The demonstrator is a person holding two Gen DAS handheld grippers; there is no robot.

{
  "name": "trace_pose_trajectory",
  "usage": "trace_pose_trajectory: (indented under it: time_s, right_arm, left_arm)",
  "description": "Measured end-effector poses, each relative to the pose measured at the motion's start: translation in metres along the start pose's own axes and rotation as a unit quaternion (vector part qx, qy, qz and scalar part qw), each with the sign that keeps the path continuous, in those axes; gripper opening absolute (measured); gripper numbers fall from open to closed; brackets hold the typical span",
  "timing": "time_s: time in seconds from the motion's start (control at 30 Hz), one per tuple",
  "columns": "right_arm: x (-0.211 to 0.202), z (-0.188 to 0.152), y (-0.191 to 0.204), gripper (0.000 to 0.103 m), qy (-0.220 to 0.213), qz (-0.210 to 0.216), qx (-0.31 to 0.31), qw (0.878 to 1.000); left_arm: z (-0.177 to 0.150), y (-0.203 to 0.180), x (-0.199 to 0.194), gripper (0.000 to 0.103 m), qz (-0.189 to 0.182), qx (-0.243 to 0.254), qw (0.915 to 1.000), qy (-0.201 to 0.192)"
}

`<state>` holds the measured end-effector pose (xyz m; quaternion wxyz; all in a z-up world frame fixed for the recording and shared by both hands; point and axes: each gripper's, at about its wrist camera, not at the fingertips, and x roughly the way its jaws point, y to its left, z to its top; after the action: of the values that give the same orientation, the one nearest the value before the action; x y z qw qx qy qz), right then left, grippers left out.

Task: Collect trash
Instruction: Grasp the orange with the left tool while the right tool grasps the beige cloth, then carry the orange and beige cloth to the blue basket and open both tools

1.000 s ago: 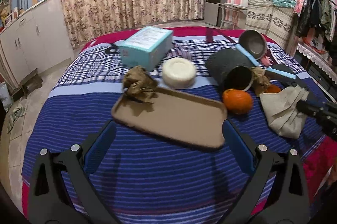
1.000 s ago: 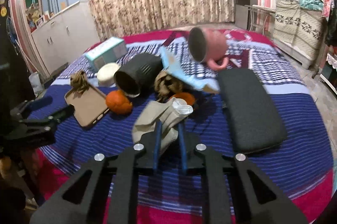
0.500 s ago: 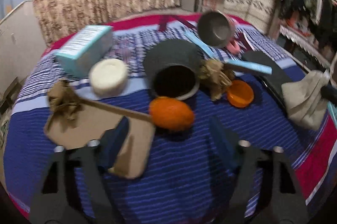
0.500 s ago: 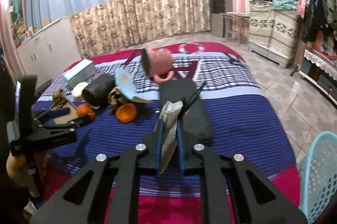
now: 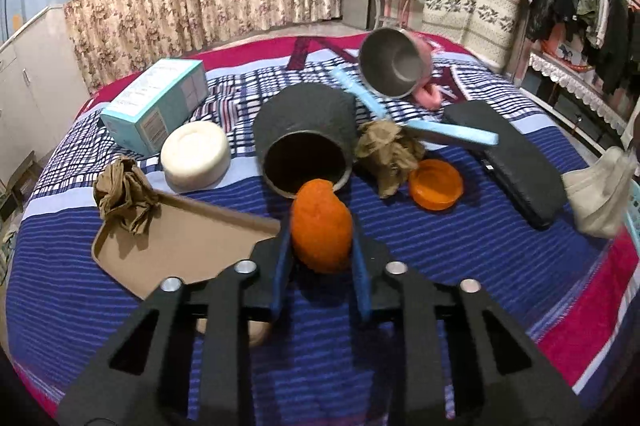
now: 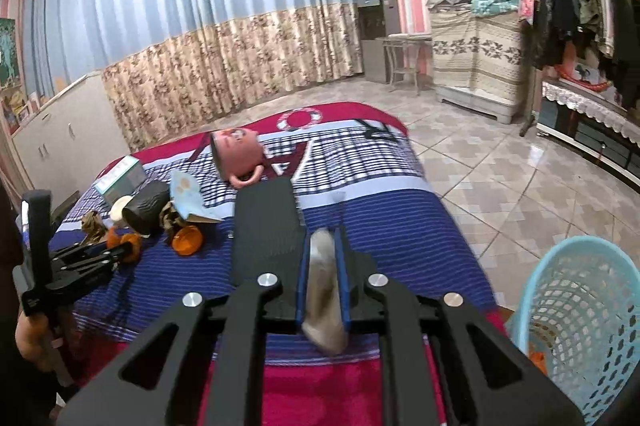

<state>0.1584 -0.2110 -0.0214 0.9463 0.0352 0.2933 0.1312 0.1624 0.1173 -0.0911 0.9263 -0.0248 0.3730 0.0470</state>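
1. Between the blue pads of the left gripper [image 5: 320, 246] sits the orange peel [image 5: 321, 226]; the jaws are closing on it and both pads look to be against its sides, a sideways pinch that suits lifting it off the bed [image 5: 460, 258].
2. Clamped narrow in the right gripper [image 6: 323, 278] hangs a crumpled beige wad [image 6: 323, 290], carried toward the blue basket [image 6: 576, 310] just right of it, likely the trash bin.
3. Beyond the left gripper lie two brown paper wads [image 5: 124, 194], one on the tray [image 5: 192, 246].
4. The beige wad is blurred, so its material is unclear; the basket's inside is mostly cut off.
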Motion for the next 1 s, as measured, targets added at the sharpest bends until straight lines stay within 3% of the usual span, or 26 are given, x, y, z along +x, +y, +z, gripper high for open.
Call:
trace_pose_trajectory:
  time_s: [0.2, 0.37, 0.4, 0.43, 0.5, 0.67, 0.77, 0.87, 0.93, 1.0]
  right_arm:
    - [-0.01, -0.002, -0.033, 0.01, -0.003, -0.015, 0.032, 0.999]
    - [0.008, -0.01, -0.043, 0.011, 0.032, -0.028, 0.043, 0.998]
    - [0.013, -0.01, -0.044, 0.016, 0.039, -0.024, 0.045, 0.998]
    - [0.018, -0.012, -0.042, 0.036, 0.047, -0.021, 0.046, 0.998]
    - [0.027, -0.017, -0.033, 0.065, 0.056, -0.023, 0.039, 0.997]
    - [0.055, -0.027, -0.002, 0.065, 0.093, -0.013, -0.009, 0.996]
    - [0.076, -0.038, 0.014, 0.063, 0.12, -0.035, -0.054, 0.991]
    - [0.077, -0.04, 0.015, 0.047, 0.116, -0.046, -0.066, 0.99]
    - [0.071, -0.036, 0.006, 0.028, 0.109, -0.035, -0.052, 0.992]
    - [0.062, -0.032, -0.002, 0.019, 0.096, -0.029, -0.04, 0.994]
  left_arm:
    - [0.007, -0.025, -0.018, 0.024, -0.011, 0.02, 0.9994, -0.025]
    - [0.013, -0.036, -0.024, 0.024, -0.021, 0.021, 0.999, -0.032]
    - [0.013, -0.037, -0.025, 0.024, -0.022, 0.021, 0.9991, -0.031]
    - [0.013, -0.038, -0.025, 0.024, -0.024, 0.02, 0.9991, -0.03]
    - [0.011, -0.04, -0.024, 0.024, -0.024, 0.022, 0.9991, -0.027]
    - [0.01, -0.037, -0.022, 0.024, -0.019, 0.028, 0.9991, -0.024]
    - [0.01, -0.035, -0.022, 0.024, -0.019, 0.026, 0.9992, -0.024]
    - [0.01, -0.035, -0.023, 0.024, -0.019, 0.027, 0.9991, -0.026]
    - [0.011, -0.034, -0.023, 0.024, -0.019, 0.026, 0.9991, -0.028]
    - [0.013, -0.034, -0.024, 0.024, -0.02, 0.023, 0.9991, -0.029]
